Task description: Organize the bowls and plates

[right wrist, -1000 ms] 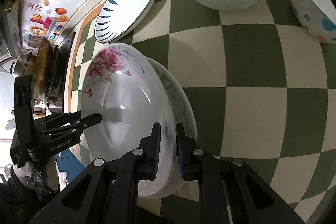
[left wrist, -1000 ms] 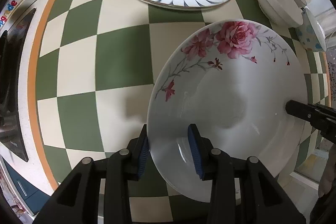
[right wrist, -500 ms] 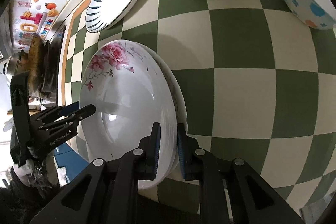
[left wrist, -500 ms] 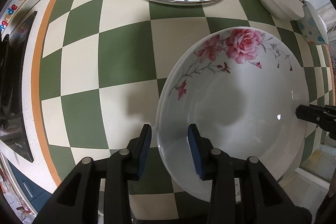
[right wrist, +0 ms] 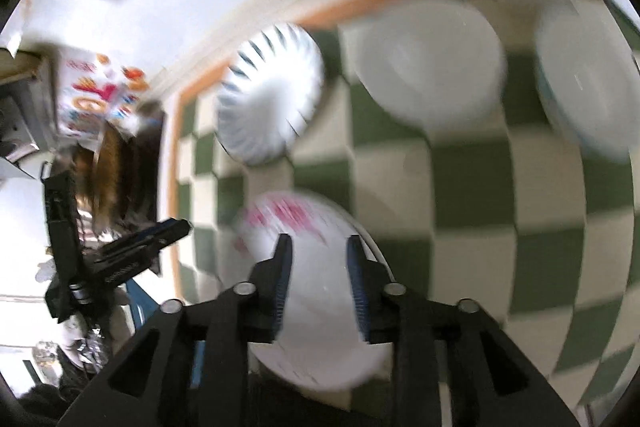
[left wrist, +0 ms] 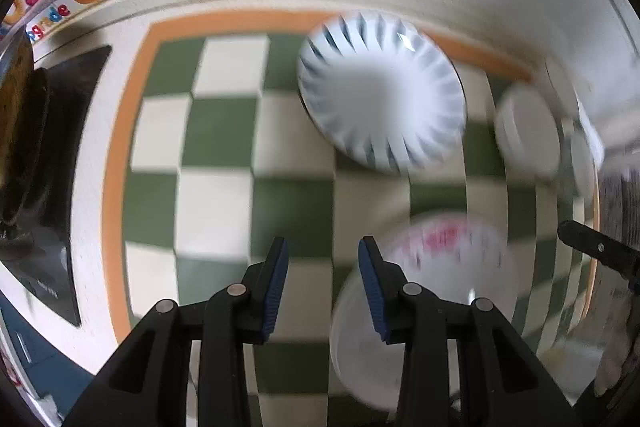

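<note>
Left wrist: left tool (left wrist: pixel 323 267) spread and empty above the checked worktop (left wrist: pixel 216 131); rose plate (left wrist: pixel 420 311) lies just right.

Right wrist: right tool (right wrist: pixel 319 263) spread over that plate, seemingly not touching, though blur hides contact. Next grip, on the striped plate (right wrist: pixel 270 95), should take the rim squarely.
</note>
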{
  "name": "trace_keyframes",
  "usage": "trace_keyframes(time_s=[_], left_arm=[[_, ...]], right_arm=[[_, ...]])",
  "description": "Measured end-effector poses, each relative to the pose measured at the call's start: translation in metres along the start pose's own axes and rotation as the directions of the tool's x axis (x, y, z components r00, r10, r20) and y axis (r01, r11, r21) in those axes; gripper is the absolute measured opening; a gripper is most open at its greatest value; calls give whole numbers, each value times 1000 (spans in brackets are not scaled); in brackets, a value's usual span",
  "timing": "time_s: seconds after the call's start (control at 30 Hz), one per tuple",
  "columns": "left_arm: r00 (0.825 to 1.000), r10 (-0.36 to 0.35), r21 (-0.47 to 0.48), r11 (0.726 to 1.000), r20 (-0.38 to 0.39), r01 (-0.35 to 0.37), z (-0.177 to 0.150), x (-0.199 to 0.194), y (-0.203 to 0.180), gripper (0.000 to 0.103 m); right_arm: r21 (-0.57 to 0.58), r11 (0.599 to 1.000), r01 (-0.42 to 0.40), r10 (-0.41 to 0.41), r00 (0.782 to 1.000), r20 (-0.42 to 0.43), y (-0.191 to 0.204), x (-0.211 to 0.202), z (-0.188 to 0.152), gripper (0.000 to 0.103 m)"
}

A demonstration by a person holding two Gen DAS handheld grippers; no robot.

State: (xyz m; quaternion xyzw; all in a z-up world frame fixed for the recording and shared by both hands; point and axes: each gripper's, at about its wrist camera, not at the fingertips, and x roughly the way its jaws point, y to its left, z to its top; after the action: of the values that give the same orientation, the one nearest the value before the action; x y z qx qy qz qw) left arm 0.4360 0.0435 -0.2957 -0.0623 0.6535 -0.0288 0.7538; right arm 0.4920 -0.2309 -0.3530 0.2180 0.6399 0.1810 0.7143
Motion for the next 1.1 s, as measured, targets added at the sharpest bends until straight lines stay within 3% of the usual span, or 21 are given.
trace_keyframes(time_s=[0.07,0.17,0.3,0.47,0.67,0.73,0.77,0.8,1.1], left_arm=[[1000,-10,-37,999,11,10,28,3,9,34],[1000,-16,-80,997,3,16,53,15,20,34],[998,-29,-117,993,-54,22,78,47,34,34],[989,-56,-138,990,-137,36,92,88,37,34],[983,-83,-127,990,-164,62,97,108,33,34],[984,-89,-117,991,-155,72,97,109,31,33],[985,-93,-108,991,-146,78,97,109,29,27],[986,-93,-98,992,-140,80,96,109,26,24],[991,-55,-82,996,-124,45,92,99,20,21]], right_arm=[[-33,999,13,-12,1000,24,14,5,30,38],[-75,993,96,-93,995,35,25,27,79,38],[-64,991,121,-123,992,-28,20,65,136,38],[-87,986,139,-150,980,-128,18,107,173,38],[-157,969,189,-219,954,-205,16,145,182,36],[-186,960,211,-249,945,-213,15,153,181,25],[-195,958,209,-250,943,-220,15,156,181,16],[-207,954,215,-260,939,-223,15,159,179,14],[-239,948,208,-258,945,-202,22,158,171,14]])
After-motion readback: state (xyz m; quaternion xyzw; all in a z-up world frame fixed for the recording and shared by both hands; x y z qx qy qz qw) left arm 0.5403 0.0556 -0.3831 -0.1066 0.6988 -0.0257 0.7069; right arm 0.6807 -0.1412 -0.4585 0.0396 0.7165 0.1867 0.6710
